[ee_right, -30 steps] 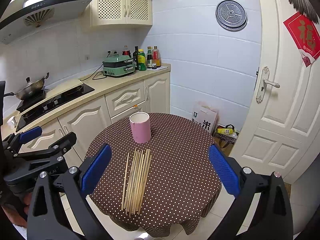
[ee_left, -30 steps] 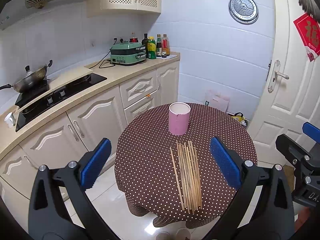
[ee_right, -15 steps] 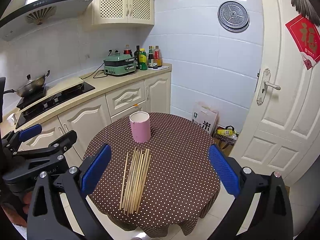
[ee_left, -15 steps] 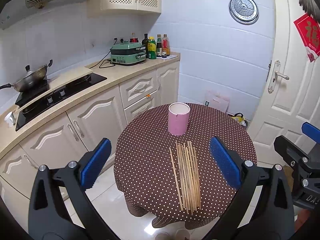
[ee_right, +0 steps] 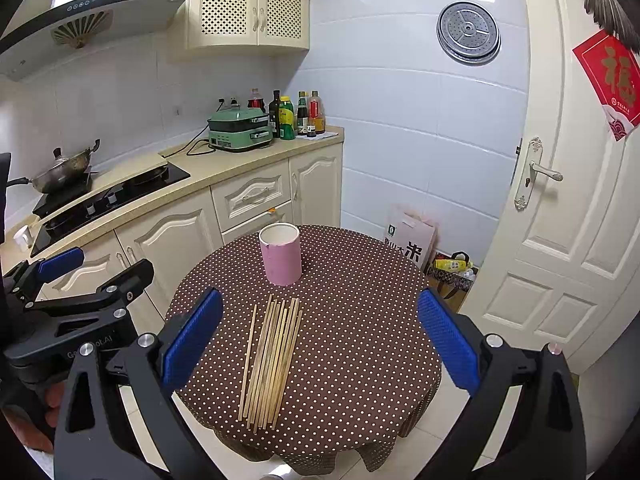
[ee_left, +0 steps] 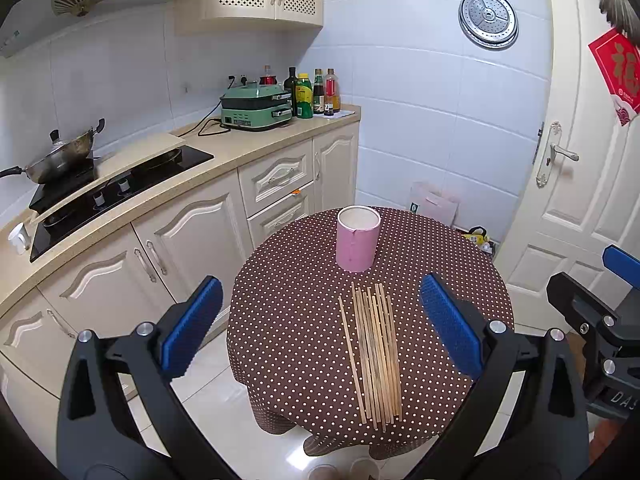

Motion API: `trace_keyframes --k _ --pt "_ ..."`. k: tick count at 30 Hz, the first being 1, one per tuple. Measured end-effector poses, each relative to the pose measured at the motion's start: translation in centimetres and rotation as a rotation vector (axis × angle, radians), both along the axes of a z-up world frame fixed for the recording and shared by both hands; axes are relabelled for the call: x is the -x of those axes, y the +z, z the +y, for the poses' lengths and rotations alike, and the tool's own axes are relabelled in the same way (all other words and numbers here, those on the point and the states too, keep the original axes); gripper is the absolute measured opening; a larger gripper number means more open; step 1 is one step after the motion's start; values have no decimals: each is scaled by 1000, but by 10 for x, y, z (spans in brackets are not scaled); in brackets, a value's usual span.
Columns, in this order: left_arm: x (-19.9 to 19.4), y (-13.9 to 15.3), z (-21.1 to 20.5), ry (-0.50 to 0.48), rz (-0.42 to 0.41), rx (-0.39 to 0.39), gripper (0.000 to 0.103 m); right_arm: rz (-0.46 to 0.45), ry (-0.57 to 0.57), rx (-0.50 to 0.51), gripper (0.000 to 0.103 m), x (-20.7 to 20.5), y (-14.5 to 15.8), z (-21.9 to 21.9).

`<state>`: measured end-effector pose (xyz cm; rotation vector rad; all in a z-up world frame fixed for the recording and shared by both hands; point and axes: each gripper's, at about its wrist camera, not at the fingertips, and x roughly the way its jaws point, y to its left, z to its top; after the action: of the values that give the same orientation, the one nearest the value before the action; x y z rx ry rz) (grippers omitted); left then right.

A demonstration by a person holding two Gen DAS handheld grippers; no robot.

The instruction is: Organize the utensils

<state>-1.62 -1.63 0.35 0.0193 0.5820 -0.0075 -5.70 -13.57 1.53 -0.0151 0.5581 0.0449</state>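
Observation:
Several wooden chopsticks (ee_left: 375,350) (ee_right: 272,362) lie side by side on a round table with a brown dotted cloth (ee_left: 296,320) (ee_right: 360,332). Just beyond them stands an upright pink cylinder holder (ee_left: 357,238) (ee_right: 280,253), which looks empty from here. My left gripper (ee_left: 320,324) hovers open above and short of the table, nothing between its blue pads. My right gripper (ee_right: 318,336) is open too, held high before the table. Each gripper shows at the edge of the other's view: the right one (ee_left: 592,300), the left one (ee_right: 76,280).
A kitchen counter (ee_left: 224,148) with a hob, a wok (ee_left: 60,156), a green appliance (ee_left: 256,106) and bottles runs along the left. A white door (ee_right: 560,200) stands on the right. Bags (ee_right: 412,236) sit on the floor behind the table.
Both views have shifted only slightly; the table and chopsticks sit a touch lower and nearer. Both grippers stay open and hold nothing.

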Motion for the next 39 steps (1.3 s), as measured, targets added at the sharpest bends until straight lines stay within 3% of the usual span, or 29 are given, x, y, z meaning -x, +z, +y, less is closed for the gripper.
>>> trace_keyframes --k 16,26,34,39 --pt "-18 -10 1 -5 66 8 97 58 21 1 94 -17 -12 0" --pt "-39 -31 0 28 190 8 97 205 37 -47 94 -47 -36 -12" --pt "-61 -57 -6 66 343 17 97 331 39 -70 94 -68 -59 -29" --pt "-69 -73 -6 77 426 72 97 423 46 -77 94 -81 -79 -38"
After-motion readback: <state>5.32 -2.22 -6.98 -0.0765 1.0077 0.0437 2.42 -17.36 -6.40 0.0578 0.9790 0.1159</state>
